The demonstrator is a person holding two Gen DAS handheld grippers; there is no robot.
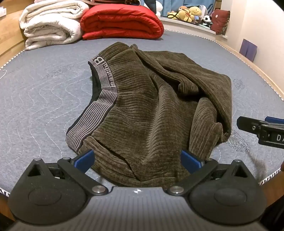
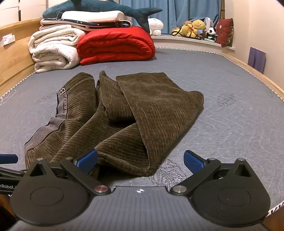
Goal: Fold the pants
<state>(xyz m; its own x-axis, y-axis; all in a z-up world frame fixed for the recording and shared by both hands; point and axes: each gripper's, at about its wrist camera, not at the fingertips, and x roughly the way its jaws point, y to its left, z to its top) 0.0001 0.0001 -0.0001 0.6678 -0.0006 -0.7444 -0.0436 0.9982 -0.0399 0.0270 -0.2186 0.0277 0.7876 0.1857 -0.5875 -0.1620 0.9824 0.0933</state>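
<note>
Brown corduroy pants (image 1: 150,106) lie crumpled on the grey mattress (image 1: 44,92), with the striped grey waistband (image 1: 99,101) at the left. My left gripper (image 1: 137,160) is open, its blue pads straddling the near edge of the pants. My right gripper (image 2: 140,160) is open at the near right end of the pants (image 2: 127,120), where a folded leg lies between its fingers. The right gripper also shows at the right edge of the left wrist view (image 1: 261,129).
A folded white quilt (image 1: 51,24) and a folded red duvet (image 1: 120,23) sit at the far end of the mattress. Stuffed toys (image 1: 191,14) line a ledge behind. A wooden bed frame (image 2: 16,53) runs along the left.
</note>
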